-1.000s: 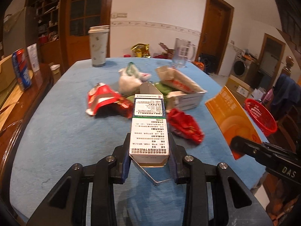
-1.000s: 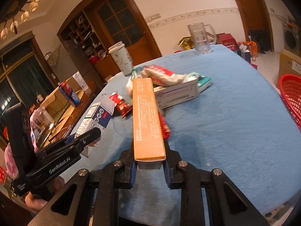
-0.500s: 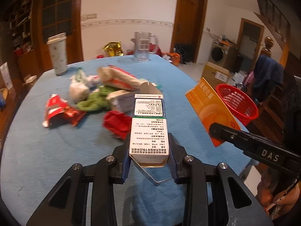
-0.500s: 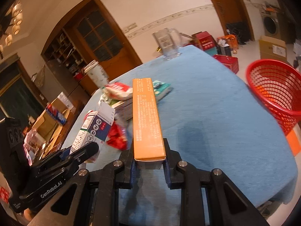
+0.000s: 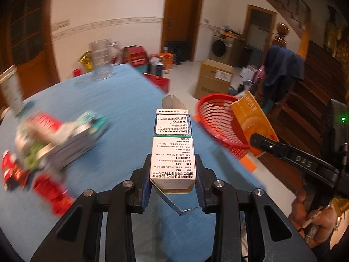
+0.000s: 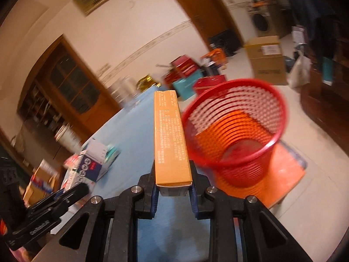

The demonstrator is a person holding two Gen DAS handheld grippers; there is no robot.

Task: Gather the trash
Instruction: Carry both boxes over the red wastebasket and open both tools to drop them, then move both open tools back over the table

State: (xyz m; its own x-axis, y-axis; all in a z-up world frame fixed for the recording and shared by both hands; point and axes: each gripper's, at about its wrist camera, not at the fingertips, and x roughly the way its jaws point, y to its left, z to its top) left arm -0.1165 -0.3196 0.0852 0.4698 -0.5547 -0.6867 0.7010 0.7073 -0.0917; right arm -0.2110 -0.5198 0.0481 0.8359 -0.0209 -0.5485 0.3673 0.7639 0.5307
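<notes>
My left gripper [image 5: 173, 186] is shut on a white medicine box [image 5: 173, 146] with an open flap, held above the blue table [image 5: 122, 100]. My right gripper [image 6: 173, 187] is shut on a long orange box [image 6: 170, 137], which also shows in the left wrist view as the orange box [image 5: 254, 122] in front of the basket. The red mesh basket [image 6: 235, 128] stands on the floor just past the table's right edge, ahead and right of both boxes. The red basket [image 5: 216, 120] looks empty inside. A blurred pile of wrappers and cartons [image 5: 54, 135] lies on the table at left.
A glass mug [image 5: 101, 60] stands at the table's far side. A cardboard box [image 5: 214, 80], red gift boxes [image 5: 136, 55], a washing machine [image 5: 224, 48] and a chair with blue cloth [image 5: 283, 65] lie beyond. An orange mat [image 6: 281, 174] lies under the basket. Wooden stairs rise at right.
Both grippers have swung to the right with their boxes, from facing the trash pile to facing the red basket. The pile has slid to the left of both views. Both grips are unchanged.
</notes>
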